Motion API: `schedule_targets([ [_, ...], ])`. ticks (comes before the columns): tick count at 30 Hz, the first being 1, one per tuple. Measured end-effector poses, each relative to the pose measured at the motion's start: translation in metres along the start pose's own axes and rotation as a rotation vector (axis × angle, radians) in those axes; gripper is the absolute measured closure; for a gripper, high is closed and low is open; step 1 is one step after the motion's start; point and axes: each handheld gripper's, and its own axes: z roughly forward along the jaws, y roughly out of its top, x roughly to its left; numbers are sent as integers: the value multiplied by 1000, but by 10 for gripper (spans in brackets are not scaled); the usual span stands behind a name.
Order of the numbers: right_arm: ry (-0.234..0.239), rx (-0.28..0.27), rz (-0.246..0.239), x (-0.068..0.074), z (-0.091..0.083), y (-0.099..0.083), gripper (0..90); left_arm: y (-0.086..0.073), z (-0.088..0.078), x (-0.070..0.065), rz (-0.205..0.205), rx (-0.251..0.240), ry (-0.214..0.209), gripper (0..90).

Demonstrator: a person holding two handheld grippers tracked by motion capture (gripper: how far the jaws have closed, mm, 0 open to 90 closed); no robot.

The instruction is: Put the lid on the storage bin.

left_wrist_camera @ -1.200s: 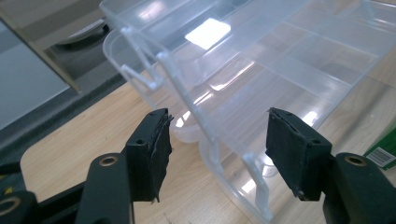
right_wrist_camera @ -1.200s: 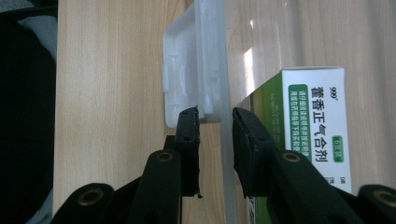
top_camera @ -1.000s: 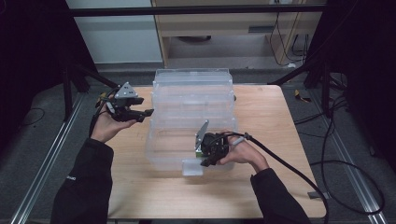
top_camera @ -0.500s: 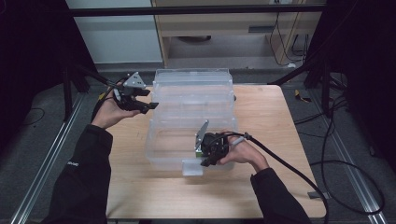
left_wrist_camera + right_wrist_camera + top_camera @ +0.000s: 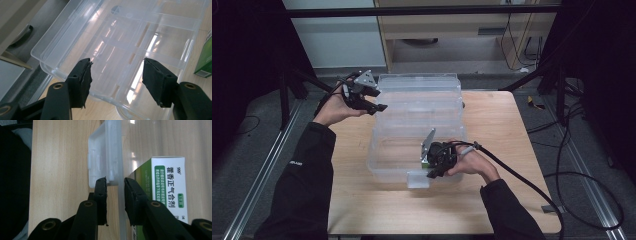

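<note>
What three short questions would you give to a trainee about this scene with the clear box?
1. True or false: the left gripper holds the green-and-white carton.
2. The lid of the clear box is: A) shut, B) open and folded back, C) lying on the floor.
3. What part of the clear box stands between the jaws of the right gripper?
Key: 1 false, its jaws are open and empty; 2 B; 3 the front wall, beside the latch.
</note>
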Motion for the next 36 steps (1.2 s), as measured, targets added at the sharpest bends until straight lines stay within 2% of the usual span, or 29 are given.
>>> schedule_targets([
  [7, 0, -1, 1, 0, 0, 0, 727, 10, 9, 3, 46, 13, -28, 413],
  [20, 5, 0, 4, -1, 0, 0, 728, 19, 29, 3, 107, 67, -73, 461],
  [25, 2, -1, 3, 0, 0, 0, 728, 21, 35, 3, 111, 82, -81, 481],
  [29, 2, 0, 6, 0, 0, 0, 728, 22, 41, 2, 132, 104, -84, 487],
  [36, -2, -7, 2, 0, 0, -1, 728, 23, 49, 1, 153, 150, -98, 548],
])
